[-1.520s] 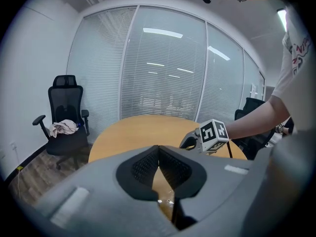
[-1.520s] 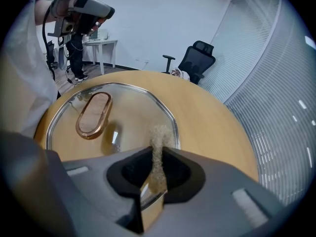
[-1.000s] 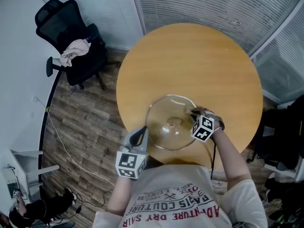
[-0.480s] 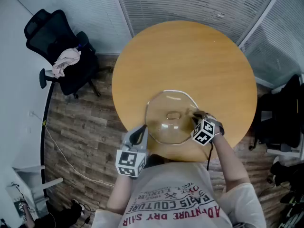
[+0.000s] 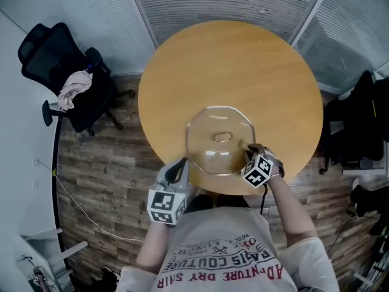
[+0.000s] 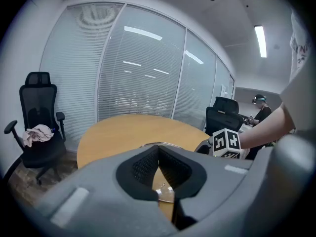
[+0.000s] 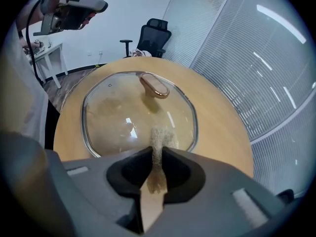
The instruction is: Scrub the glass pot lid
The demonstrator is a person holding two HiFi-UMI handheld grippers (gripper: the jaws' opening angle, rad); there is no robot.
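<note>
Right gripper [image 5: 249, 149] clamps a scouring pad [image 7: 158, 141], pressed on the glass pot lid [image 5: 220, 140] inside its rim. Left gripper [image 5: 180, 170] pinched together, empty, just beside the lid's near edge.

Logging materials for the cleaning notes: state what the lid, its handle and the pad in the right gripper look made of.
Lid: clear glossy glass; table shows through, lights reflect.
Handle: smooth, shiny bronze tone, metal or plastic, unclear.
Pad: thin, coarse, speckled tan, likely fibrous scouring material.
</note>
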